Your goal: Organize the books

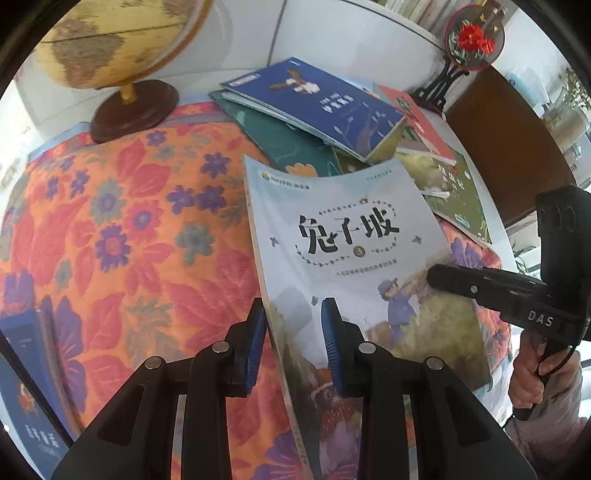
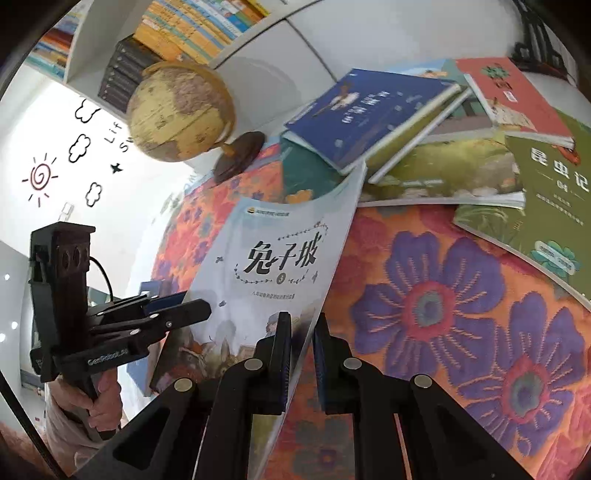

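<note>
A pale blue paperback (image 1: 332, 221) (image 2: 277, 240) with a black title and a "3" on its cover hangs tilted and bent above the floral cloth. My left gripper (image 1: 294, 314) is shut on the book's lower left edge, with its blue pads on either side of the cover. From the right wrist view it shows at the left (image 2: 205, 308), clamped on that edge. My right gripper (image 2: 303, 321) is shut on the opposite edge, and its black fingers (image 1: 436, 275) reach in from the right in the left wrist view. A hand (image 1: 532, 373) holds its handle.
A loose pile lies at the back of the orange floral cloth (image 1: 129, 221): a dark blue book (image 1: 317, 99), a red one (image 2: 513, 96) and a green one (image 2: 546, 206). A globe (image 1: 110, 40) stands at the back left. Another blue book (image 1: 26, 387) lies at the lower left. A bookshelf (image 2: 184, 29) is behind.
</note>
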The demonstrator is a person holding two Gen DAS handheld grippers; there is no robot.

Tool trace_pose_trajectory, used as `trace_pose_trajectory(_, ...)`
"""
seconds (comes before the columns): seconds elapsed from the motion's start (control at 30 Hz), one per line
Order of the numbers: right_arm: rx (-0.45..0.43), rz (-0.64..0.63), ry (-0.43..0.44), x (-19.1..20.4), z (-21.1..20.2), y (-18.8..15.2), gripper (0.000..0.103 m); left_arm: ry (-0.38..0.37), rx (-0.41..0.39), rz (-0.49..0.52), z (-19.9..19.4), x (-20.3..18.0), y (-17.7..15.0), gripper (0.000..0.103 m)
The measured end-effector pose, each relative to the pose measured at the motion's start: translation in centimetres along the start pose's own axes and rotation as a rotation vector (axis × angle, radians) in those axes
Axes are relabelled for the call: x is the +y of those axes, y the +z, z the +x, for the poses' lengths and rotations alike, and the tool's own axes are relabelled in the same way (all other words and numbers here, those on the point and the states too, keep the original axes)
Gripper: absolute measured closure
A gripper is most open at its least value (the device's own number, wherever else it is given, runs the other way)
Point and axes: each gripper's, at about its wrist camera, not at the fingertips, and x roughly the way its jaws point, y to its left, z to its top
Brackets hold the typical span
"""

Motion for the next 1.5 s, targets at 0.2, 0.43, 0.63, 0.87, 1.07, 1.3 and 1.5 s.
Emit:
trace_pose_trajectory(0.2,0.003,-0.060,0.017,3.0,0.2,0.3,0.092,0.019,-0.012,-0.009,-1.9,1.8,-0.8,0.076)
trace_pose_trajectory(0.43,0.025,-0.109,0.021,5.9,1.8,0.2,0.092,0.042,-0.001,-0.053,-2.8,4.4,-2.0,0.076)
trace_pose_trajectory(0.63,0.043,-0.141,0.024,8.2,3.3,0.0,0.092,0.057,-0.009,-0.064,-4.1,6.5,-3.1,0.076)
trace_pose_trajectory(0.87,0.061,-0.180,0.043,11.7,5.1,0.1,0.092,0.069,-0.033,-0.117,-6.3,9.9,-4.6,0.076)
trace_pose_trajectory(1.07,0.067,-0.216,0.058,15.6,6.2,-0.2,0.092,0.088,-0.055,-0.139,-8.3,12.6,-5.7,0.076)
trace_pose_trajectory(1.3,0.086,-0.249,0.086,19.8,8.3,-0.4,0.092,0.116,-0.091,-0.173,-11.3,16.1,-7.1,0.076)
trace_pose_trajectory(1.5,0.115,-0.282,0.121,23.4,10.9,-0.8,0.092,0.159,-0.114,-0.227,-13.1,19.5,-8.7,0.076)
